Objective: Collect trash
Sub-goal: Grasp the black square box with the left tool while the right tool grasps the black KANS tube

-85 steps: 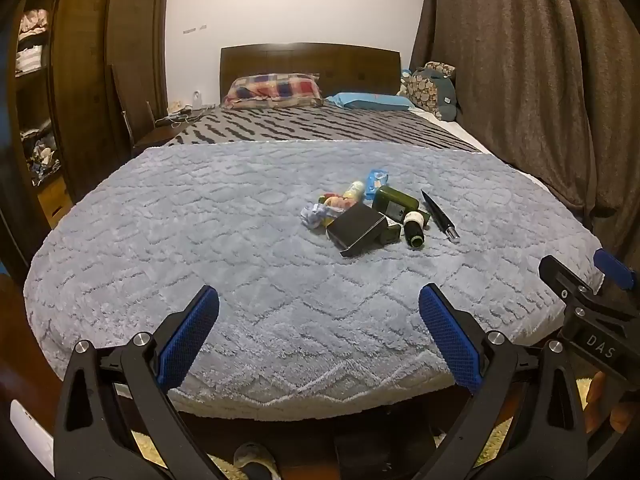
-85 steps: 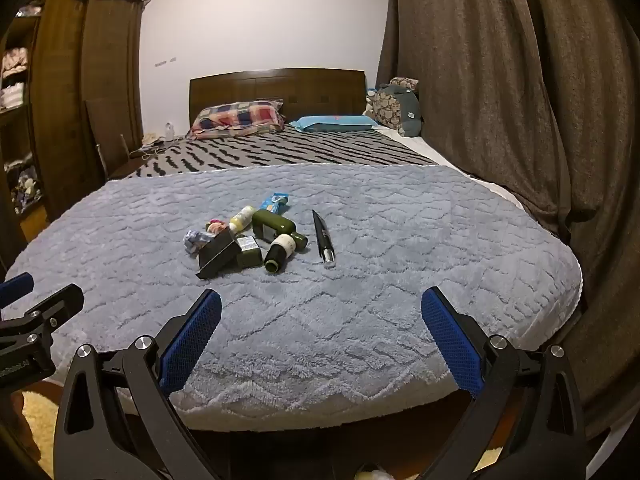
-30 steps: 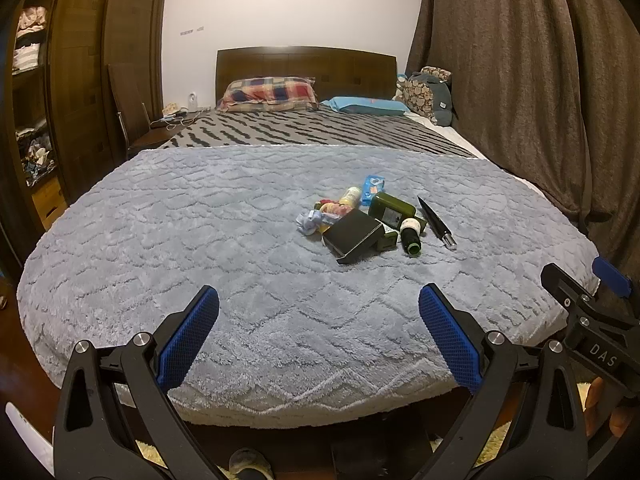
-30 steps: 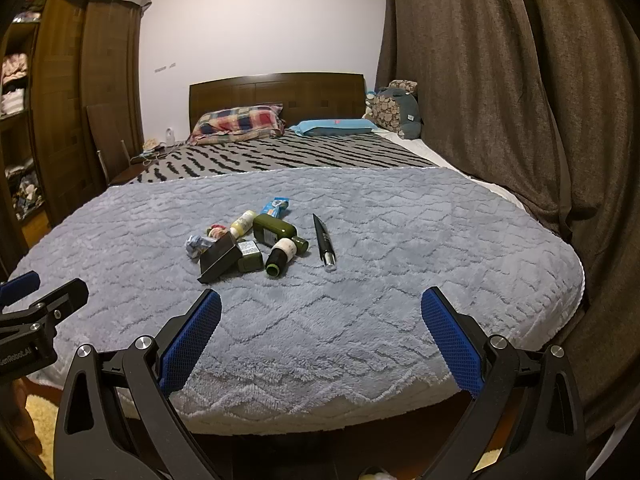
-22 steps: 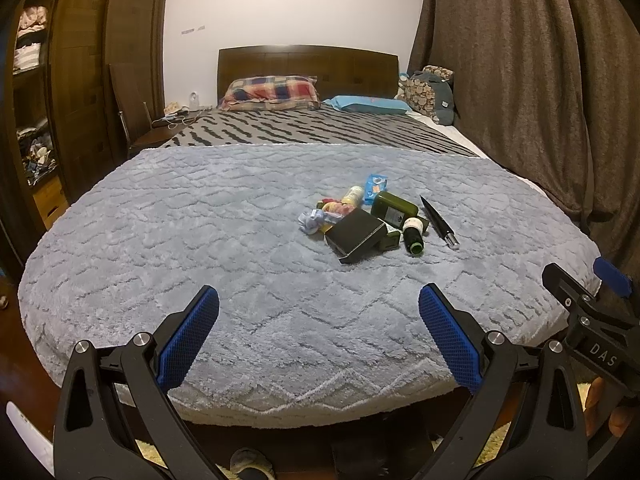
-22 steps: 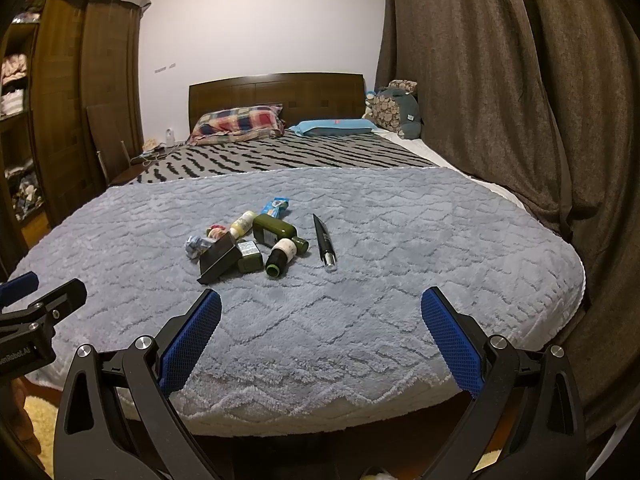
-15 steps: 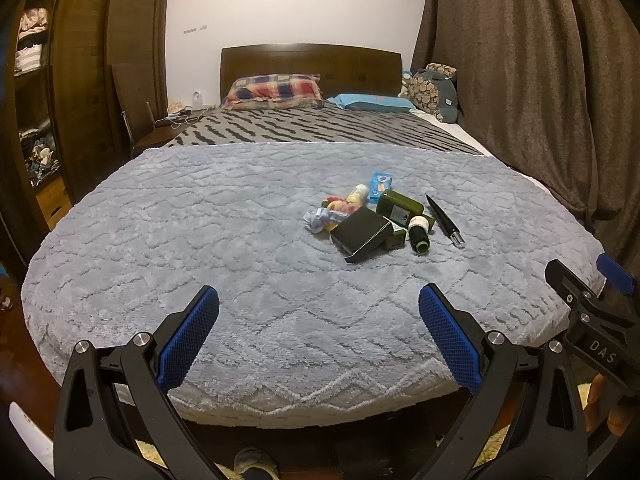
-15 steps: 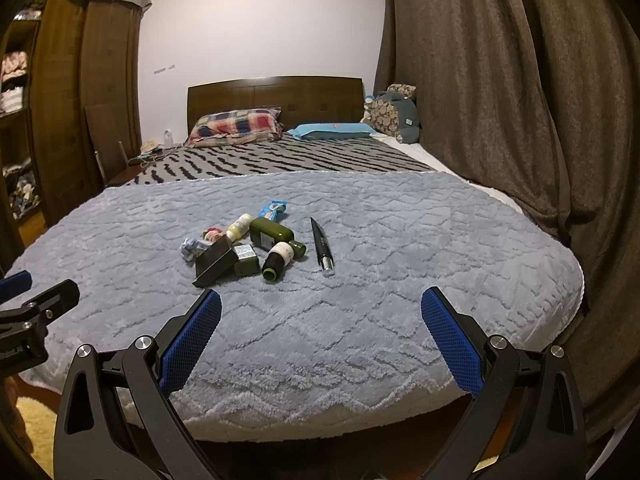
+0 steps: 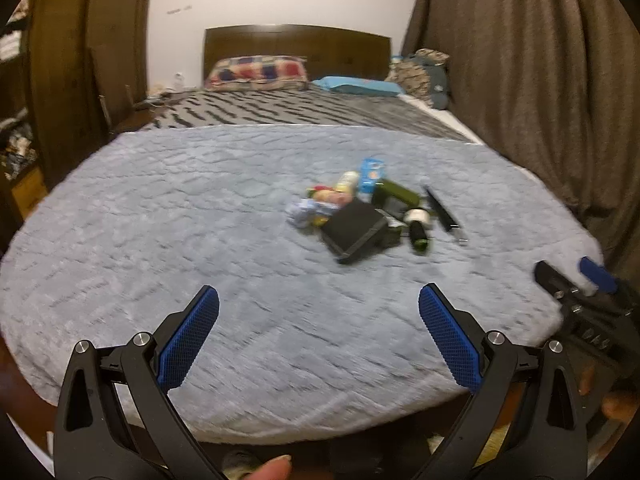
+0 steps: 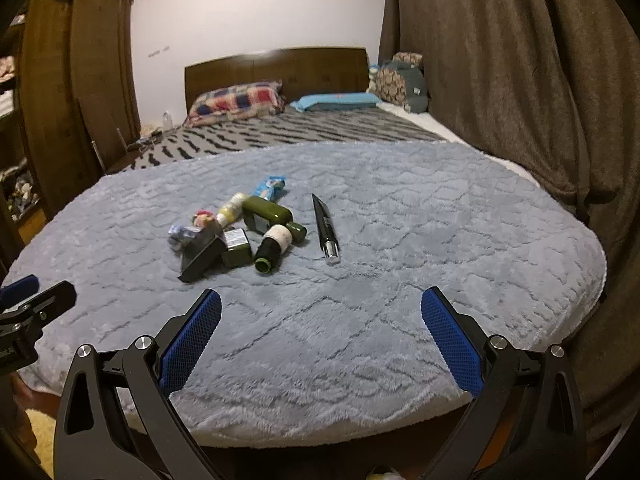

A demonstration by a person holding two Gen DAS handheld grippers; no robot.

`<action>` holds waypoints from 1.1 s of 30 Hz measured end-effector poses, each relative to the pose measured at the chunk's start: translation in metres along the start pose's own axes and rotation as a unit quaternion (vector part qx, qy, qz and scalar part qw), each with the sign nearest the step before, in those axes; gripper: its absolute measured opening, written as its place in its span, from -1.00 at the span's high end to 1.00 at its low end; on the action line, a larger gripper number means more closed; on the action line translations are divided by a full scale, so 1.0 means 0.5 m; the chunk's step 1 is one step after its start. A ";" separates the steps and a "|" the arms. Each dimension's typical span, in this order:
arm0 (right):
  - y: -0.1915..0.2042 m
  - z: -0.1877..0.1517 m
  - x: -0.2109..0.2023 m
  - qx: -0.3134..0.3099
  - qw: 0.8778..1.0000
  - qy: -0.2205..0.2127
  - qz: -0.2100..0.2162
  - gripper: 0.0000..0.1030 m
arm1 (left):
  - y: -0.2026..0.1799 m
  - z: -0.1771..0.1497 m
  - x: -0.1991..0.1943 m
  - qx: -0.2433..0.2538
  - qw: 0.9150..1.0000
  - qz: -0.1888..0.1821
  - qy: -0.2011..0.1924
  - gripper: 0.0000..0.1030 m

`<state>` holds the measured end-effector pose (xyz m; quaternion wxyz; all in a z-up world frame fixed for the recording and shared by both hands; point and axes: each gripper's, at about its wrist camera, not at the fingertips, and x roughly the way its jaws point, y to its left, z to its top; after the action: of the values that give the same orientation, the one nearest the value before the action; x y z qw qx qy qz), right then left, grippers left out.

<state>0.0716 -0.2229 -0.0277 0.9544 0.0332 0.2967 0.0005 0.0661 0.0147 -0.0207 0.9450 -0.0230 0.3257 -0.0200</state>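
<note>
Now both tools, left tool (image 9: 319, 312) and right tool (image 10: 321, 314), gape wide and empty at the foot of the bed (image 10: 400, 340); the trash pile (image 10: 240, 228) lies mid-blanket, with the pen (image 10: 326, 226) just right of it; take the pen alone first, square on

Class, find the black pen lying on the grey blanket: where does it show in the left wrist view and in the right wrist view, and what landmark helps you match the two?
Left wrist view: the black pen lies right of centre, at the right edge of the trash pile.
Right wrist view: the pen lies near the centre, just right of the pile.
Shared landmark: the dark green bottle immediately left of the pen.
</note>
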 end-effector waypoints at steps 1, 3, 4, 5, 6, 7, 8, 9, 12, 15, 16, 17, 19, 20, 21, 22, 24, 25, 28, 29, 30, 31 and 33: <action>-0.004 0.005 0.015 0.000 1.000 0.007 0.008 -0.94 | 0.001 0.003 0.009 0.002 1.000 0.004 0.001 -0.84; -0.009 0.013 0.050 -0.002 1.000 0.024 0.017 -0.94 | 0.002 0.011 0.034 0.004 1.000 -0.003 0.012 -0.84; -0.012 0.016 0.066 -0.001 0.999 0.030 0.015 -0.94 | 0.001 0.013 0.047 0.005 1.000 -0.004 0.018 -0.84; -0.014 0.018 0.077 -0.001 0.999 0.034 0.012 -0.94 | -0.002 0.015 0.064 0.010 1.000 -0.006 0.026 -0.84; -0.015 0.021 0.090 -0.002 0.999 0.035 0.009 -0.94 | -0.007 0.016 0.077 0.015 0.999 -0.008 0.034 -0.84; -0.017 0.024 0.104 -0.005 0.999 0.036 0.004 -0.94 | -0.011 0.017 0.091 0.019 0.999 -0.010 0.041 -0.84; -0.018 0.028 0.118 -0.007 0.999 0.038 0.000 -0.94 | -0.016 0.019 0.109 0.023 0.998 -0.013 0.050 -0.84; -0.020 0.032 0.130 -0.008 0.999 0.040 -0.003 -0.94 | -0.020 0.020 0.125 0.024 0.998 -0.018 0.058 -0.84; -0.027 0.046 0.174 0.001 0.998 0.056 0.004 -0.94 | -0.025 0.023 0.171 0.022 0.996 -0.027 0.079 -0.79; -0.032 0.061 0.221 0.008 0.998 0.066 0.006 -0.75 | -0.040 0.029 0.209 0.028 0.996 -0.023 0.086 -0.59; -0.036 0.066 0.239 0.011 0.997 0.073 0.009 -0.61 | -0.047 0.031 0.218 0.035 0.995 -0.018 0.086 -0.51; -0.039 0.071 0.255 0.016 0.997 0.079 0.014 -0.49 | -0.059 0.033 0.233 0.050 0.995 -0.010 0.087 -0.46; -0.045 0.078 0.285 0.024 0.995 0.088 0.025 -0.34 | -0.072 0.036 0.254 0.067 0.994 -0.003 0.091 -0.30; -0.046 0.082 0.296 0.026 0.995 0.093 0.030 -0.25 | -0.081 0.038 0.267 0.075 0.993 -0.005 0.094 -0.27; -0.047 0.086 0.312 0.028 0.994 0.098 0.035 -0.20 | -0.084 0.039 0.275 0.077 0.992 -0.008 0.095 -0.25; -0.047 0.088 0.320 0.027 0.994 0.101 0.037 -0.11 | -0.089 0.041 0.280 0.079 0.992 -0.012 0.094 -0.20; -0.043 0.093 0.343 0.024 0.994 0.105 0.037 -0.02 | -0.097 0.044 0.288 0.084 0.992 -0.021 0.089 -0.13; -0.041 0.098 0.359 0.023 0.993 0.106 0.037 0.02 | -0.102 0.046 0.293 0.088 0.992 -0.021 0.088 -0.12; -0.038 0.106 0.391 0.025 0.993 0.113 0.039 0.07 | -0.112 0.047 0.318 0.099 0.991 -0.016 0.092 -0.03; -0.039 0.109 0.406 0.026 0.992 0.118 0.040 0.10 | -0.113 0.047 0.330 0.100 0.990 -0.015 0.095 -0.01; -0.037 0.108 0.421 0.027 0.991 0.124 0.041 0.11 | -0.113 0.048 0.340 0.101 0.990 -0.013 0.098 0.03; -0.036 0.109 0.430 0.029 0.991 0.128 0.041 0.12 | -0.113 0.049 0.349 0.102 0.990 -0.009 0.099 0.08; -0.037 0.108 0.450 0.032 0.990 0.135 0.036 0.16 | -0.115 0.052 0.362 0.108 0.989 -0.004 0.096 0.09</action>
<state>0.2872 -0.2399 -0.1121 0.9034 0.0743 0.4214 0.0299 0.2234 -0.0516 -0.1082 0.9061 0.0796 0.4111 -0.0610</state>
